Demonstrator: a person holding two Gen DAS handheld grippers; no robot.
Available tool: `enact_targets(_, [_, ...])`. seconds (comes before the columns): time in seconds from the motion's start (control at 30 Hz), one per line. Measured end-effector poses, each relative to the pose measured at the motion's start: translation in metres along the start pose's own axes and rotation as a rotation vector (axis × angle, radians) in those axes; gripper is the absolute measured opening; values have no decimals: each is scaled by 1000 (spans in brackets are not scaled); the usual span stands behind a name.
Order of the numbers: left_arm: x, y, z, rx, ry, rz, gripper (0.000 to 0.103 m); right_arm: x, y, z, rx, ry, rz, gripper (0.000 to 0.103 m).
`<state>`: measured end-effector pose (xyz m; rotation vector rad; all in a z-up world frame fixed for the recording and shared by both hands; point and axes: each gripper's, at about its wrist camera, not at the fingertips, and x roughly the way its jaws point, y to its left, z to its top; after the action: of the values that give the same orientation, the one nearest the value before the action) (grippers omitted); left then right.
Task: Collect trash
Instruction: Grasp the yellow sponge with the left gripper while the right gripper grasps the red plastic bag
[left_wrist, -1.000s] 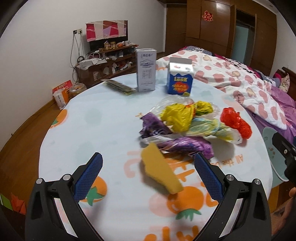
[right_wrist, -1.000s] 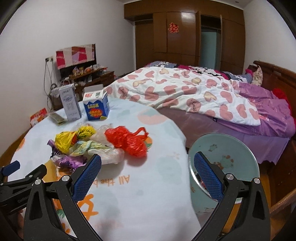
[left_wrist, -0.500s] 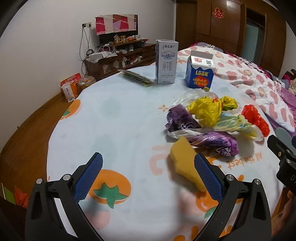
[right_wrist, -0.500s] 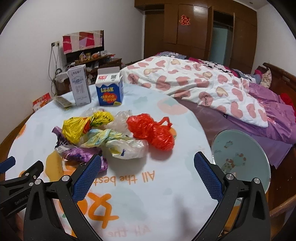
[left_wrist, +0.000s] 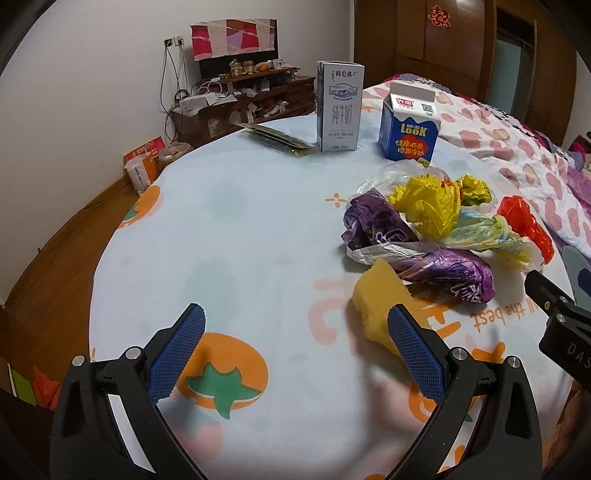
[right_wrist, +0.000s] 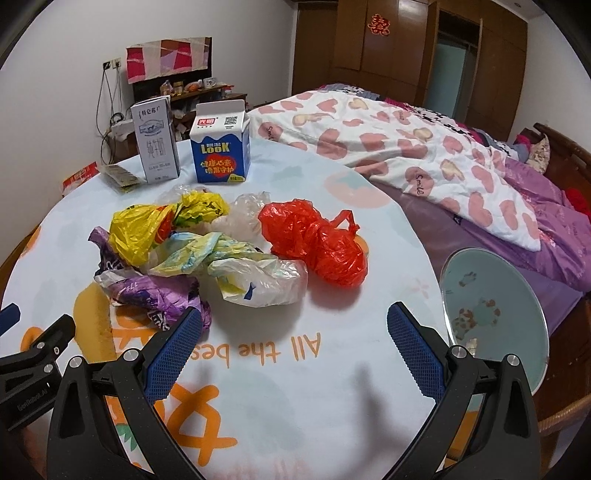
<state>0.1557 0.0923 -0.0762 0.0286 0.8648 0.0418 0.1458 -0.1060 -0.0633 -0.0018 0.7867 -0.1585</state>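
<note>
Both claws hung wide open & empty; red bag (right_wrist: 314, 243) lay ahead btwn right gripper (right_wrist: 293, 343) fingers, nearer it than left gripper (left_wrist: 295, 347).

Crumpled plastic bags (right_wrist: 207, 254), yellow, purple, clear and red, lie heaped on the table (right_wrist: 332, 369).

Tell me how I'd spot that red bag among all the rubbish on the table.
Start at the round table with the fruit-print cloth, then find the heap of crumpled plastic bags in front of the two cartons. The red bag lies at the heap's bed-side end: the only bright red one, knotted, with a small loop handle sticking out.
</note>
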Motion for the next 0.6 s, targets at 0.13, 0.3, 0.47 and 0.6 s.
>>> enact_targets(0.13, [3,-1,-1,1,7,-2,97,1,-4,-1,9,-2,7,98])
enact_targets(0.3, [5,7,0,-22,12,-2,97,-1,-18,-4,44,-18,1,98])
enact_targets(0.47, [5,6,-1,-21,13,-6,97,3,-21,-3,49,-5,-6,98])
enact_targets(0.6, [4,3,-2,-3,9,0,97,-1,-19,-3,39,-21,4,98])
